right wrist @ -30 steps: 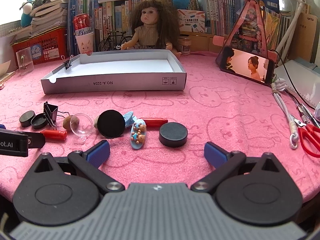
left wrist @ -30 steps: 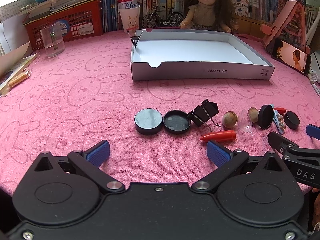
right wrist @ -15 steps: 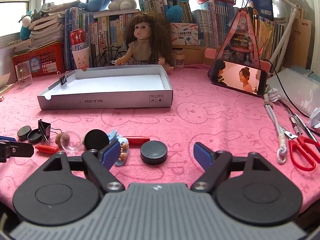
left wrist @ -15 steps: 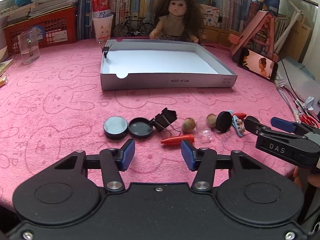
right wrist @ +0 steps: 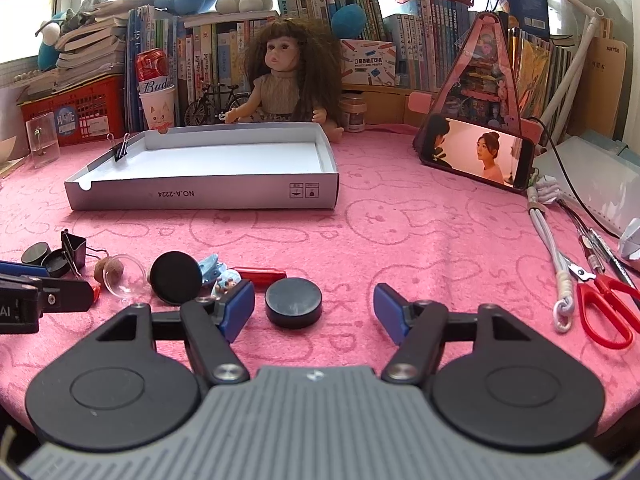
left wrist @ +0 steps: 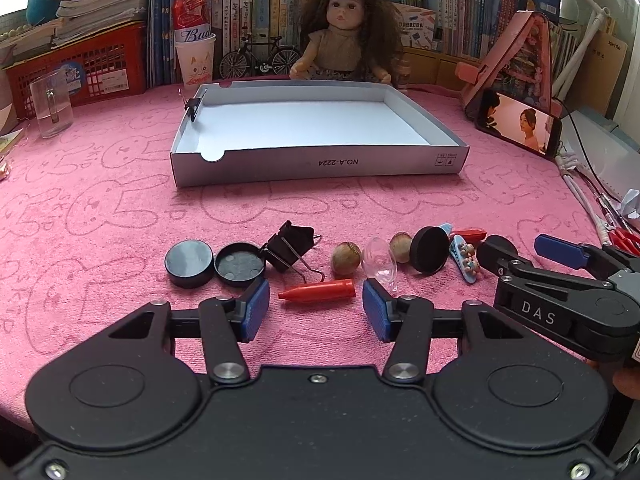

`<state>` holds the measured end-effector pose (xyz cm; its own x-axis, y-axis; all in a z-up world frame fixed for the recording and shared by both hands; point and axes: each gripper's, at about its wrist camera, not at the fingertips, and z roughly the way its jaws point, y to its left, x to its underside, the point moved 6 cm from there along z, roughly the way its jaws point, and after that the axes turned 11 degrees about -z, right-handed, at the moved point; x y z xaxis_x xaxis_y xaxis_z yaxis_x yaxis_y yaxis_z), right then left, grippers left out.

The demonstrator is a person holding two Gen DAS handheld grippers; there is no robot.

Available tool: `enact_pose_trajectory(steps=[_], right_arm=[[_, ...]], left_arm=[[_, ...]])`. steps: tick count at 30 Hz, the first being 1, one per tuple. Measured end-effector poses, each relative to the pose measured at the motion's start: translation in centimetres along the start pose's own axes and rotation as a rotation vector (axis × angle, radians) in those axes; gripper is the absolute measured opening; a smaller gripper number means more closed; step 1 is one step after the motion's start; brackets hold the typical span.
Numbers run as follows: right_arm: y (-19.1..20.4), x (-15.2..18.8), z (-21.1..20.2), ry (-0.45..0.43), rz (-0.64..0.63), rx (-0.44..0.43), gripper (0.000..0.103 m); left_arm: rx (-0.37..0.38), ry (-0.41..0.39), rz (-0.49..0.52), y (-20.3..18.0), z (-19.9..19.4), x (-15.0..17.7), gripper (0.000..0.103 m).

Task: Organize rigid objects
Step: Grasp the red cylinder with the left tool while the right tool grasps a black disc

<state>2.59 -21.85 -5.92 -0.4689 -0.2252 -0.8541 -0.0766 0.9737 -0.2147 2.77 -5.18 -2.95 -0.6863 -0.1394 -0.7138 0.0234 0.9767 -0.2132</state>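
A row of small objects (left wrist: 336,264) lies before the tray (left wrist: 320,168), with the doll (left wrist: 348,40) behind it.

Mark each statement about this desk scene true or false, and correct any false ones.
1. The white tray holds several of the small items. False: only a black clip sits on its rim.
2. The left gripper is shut on the red cap. False: its pads stand apart from it.
3. A black puck lies in front of the right gripper. True.
4. Red scissors lie on the cloth. True.
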Motion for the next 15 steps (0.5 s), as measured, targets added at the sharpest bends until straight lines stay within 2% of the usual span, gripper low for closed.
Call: enact_pose_trajectory(steps=[5,6,8,10,11,15], right_arm=[[0.19,0.17,0.16,-0.003,-0.002,-0.01,0.073],[0.26,0.23,0.2,-0.002,-0.003,-0.013,0.071],[0.45,0.36,0.25,-0.003,-0.006,-0.021,0.064],[0.64,0.38,0.04,-0.012,-0.012,-0.019,0.042],[0.74,0.37,-0.05,-0.015,-0.015,-0.02,0.036],[0.86,0.2,-0.16,-0.012,-0.007,-0.03,0.037]], left_arm=[[-0.024,-0.002,0.005,-0.39,0.6,0.21,0.049],[-0.03,-0.008,0.011,-0.48,0.66,0.24,0.046],[-0.042,-0.015,0.038,-0.74,0.66,0.34,0.042],[-0.031,-0.017,0.04,-0.79,0.49,0.4,0.042],[-0.022,-0.017,0.037,-0.79,0.36,0.39,0.042],[-0.01,-0.029,0.039,-0.73,-0.19,0.12,0.042]])
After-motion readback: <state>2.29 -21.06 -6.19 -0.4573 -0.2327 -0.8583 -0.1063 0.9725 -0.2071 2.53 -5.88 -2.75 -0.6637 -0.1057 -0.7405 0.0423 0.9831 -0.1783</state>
